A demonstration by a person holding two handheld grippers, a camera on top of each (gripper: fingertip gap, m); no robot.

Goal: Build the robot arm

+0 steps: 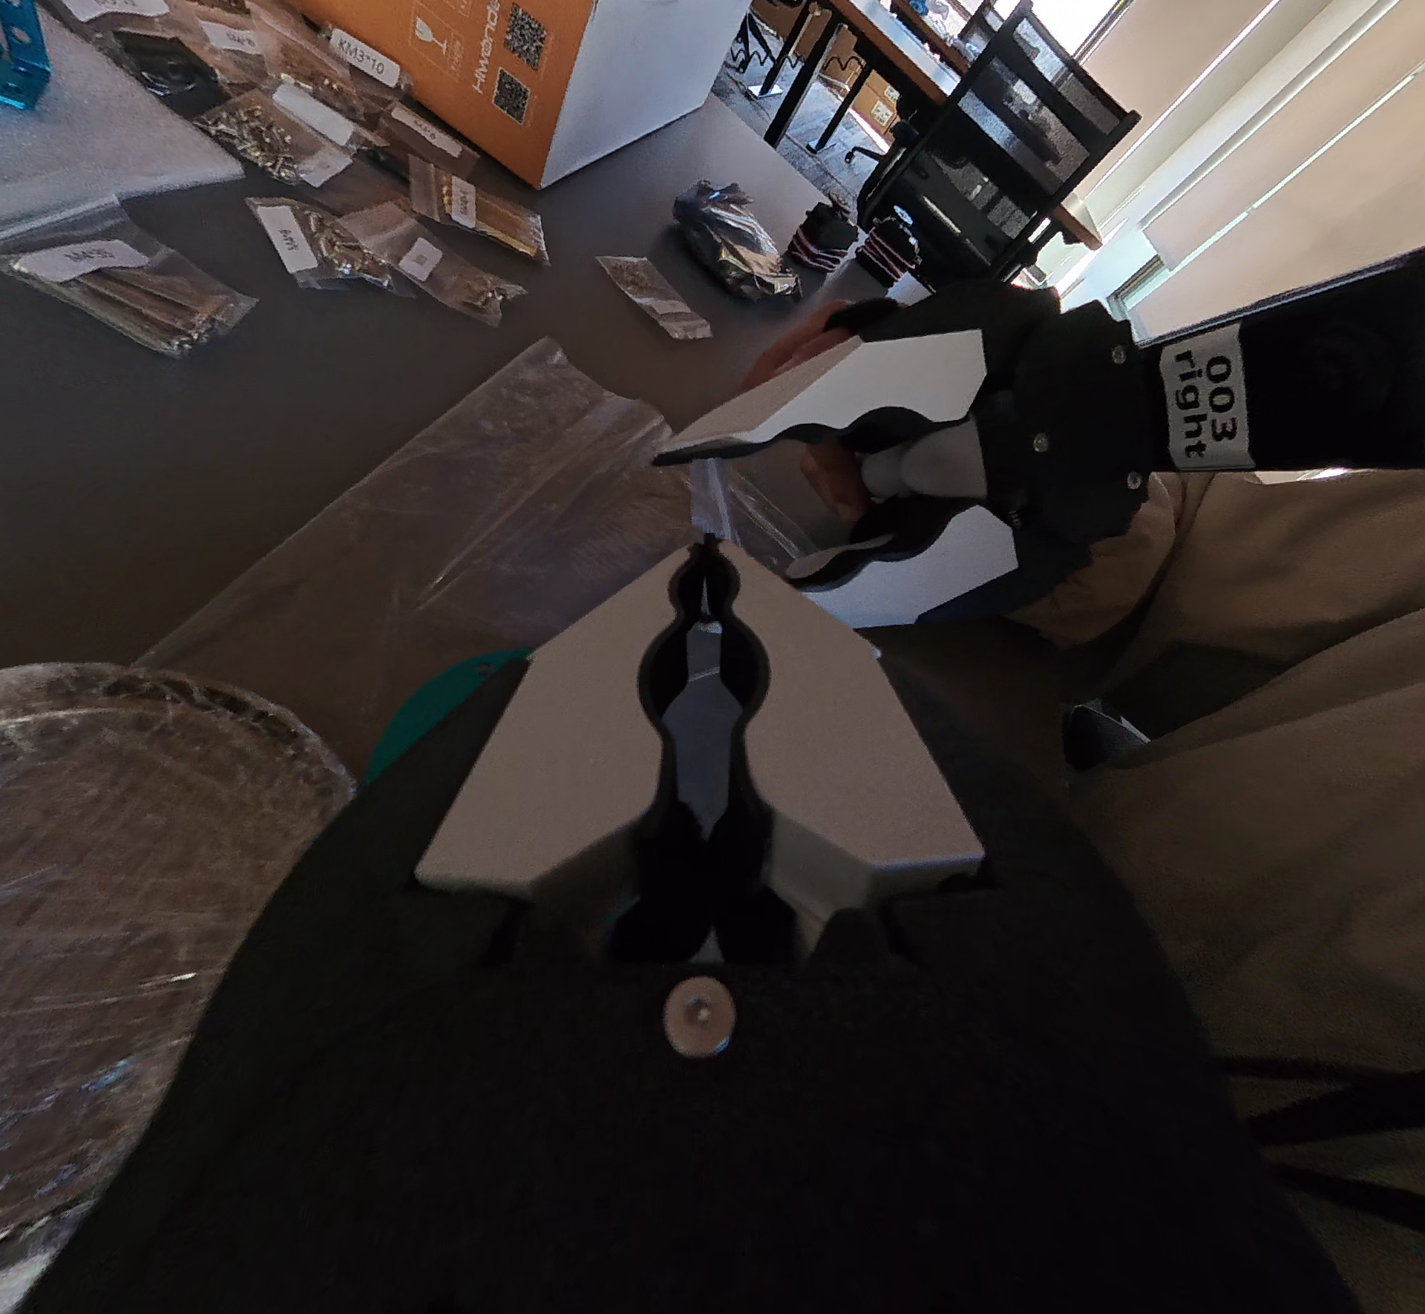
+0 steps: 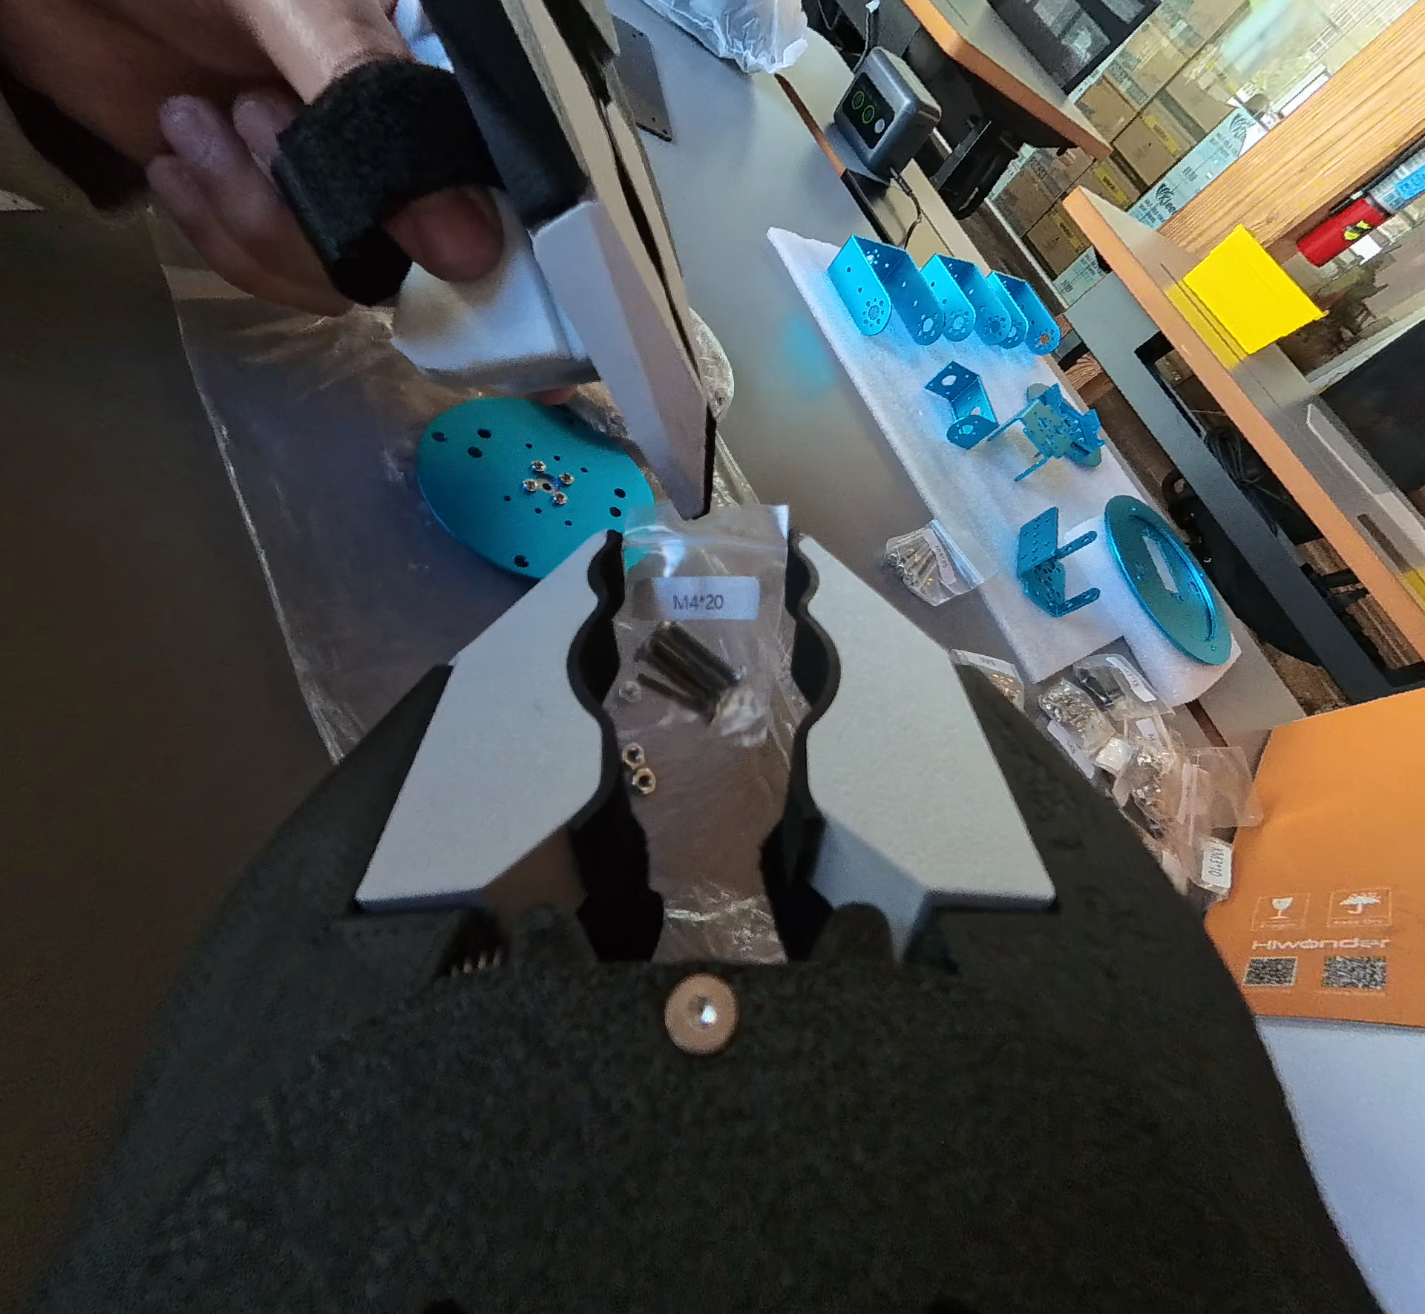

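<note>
Left wrist view: left tool [image 1: 708,545] clenched on the top edge of a small clear bag [image 1: 713,498]; right tool [image 1: 725,498] near, spread wide, above the dark desk [image 1: 231,506].
Right wrist view: the bag [image 2: 698,660], with black screws [image 2: 686,672] and nuts [image 2: 640,764], lies between the right tool's [image 2: 705,545] parted fingers, ungripped; teal disc [image 2: 532,483] beyond.
Handling: judged best to pinch the bag's lip only, clear of the screws.

Left tongs [image 1: 708,545], right tongs [image 2: 705,533]: grey wedge fingers, wavy black pads, black body, silver screw.
</note>
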